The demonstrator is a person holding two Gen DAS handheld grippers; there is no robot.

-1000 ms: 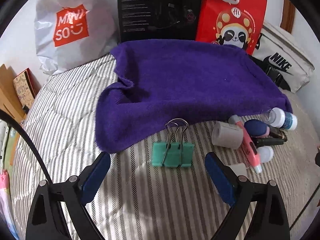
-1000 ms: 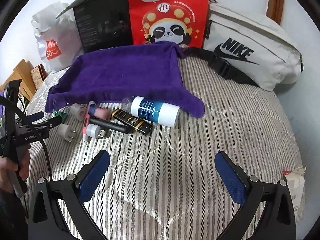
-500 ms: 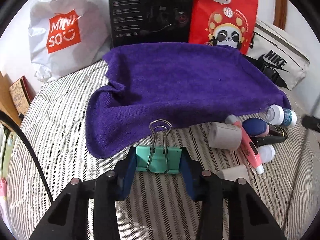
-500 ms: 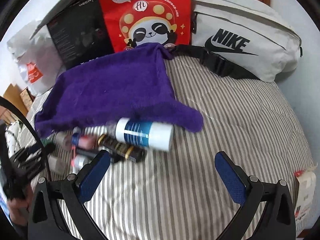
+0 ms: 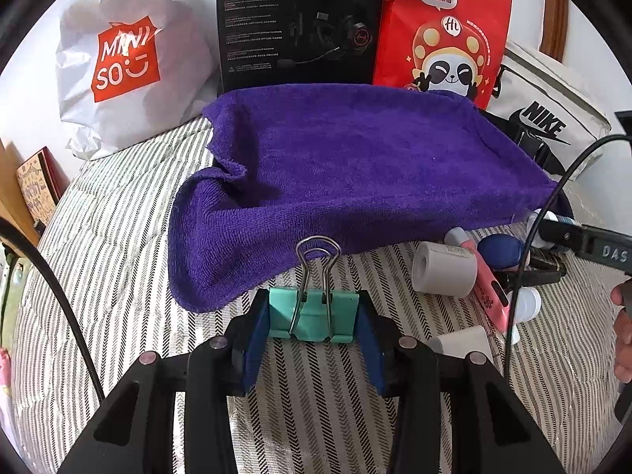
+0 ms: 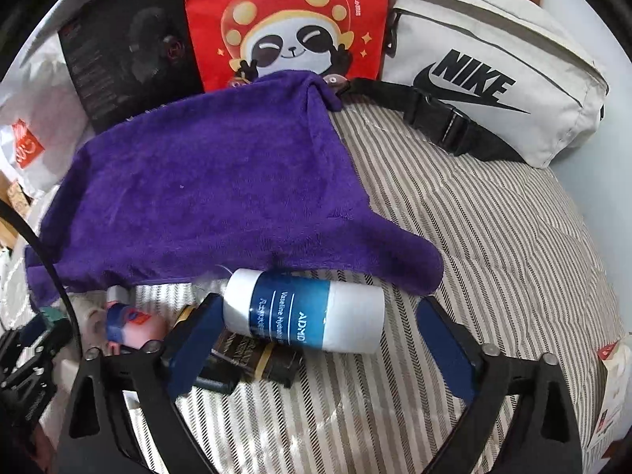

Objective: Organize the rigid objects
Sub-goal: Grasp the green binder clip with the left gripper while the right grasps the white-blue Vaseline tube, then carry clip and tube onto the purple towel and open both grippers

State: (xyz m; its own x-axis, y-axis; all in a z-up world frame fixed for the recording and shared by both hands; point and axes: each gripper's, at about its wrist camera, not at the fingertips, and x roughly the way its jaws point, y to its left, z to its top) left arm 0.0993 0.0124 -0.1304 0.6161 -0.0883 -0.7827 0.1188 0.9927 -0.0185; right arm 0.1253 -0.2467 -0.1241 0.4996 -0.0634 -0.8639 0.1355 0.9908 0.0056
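**Bottle bracketed by right tongs as left tongs held binder clip on bed**

The white-and-blue bottle (image 6: 304, 316) lay between the right tongs (image 6: 314, 341), its long axis from 9 to 3 o'clock; the jaws, wide but just narrowing, had been brought down around it since half a second earlier. The left tongs (image 5: 312, 330) were clamped on the green binder clip (image 5: 314, 316).

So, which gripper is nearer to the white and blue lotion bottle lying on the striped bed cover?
Right. The right gripper straddles the white and blue lotion bottle, pads not yet pressing it. The left gripper is away to the side, shut on the green binder clip.
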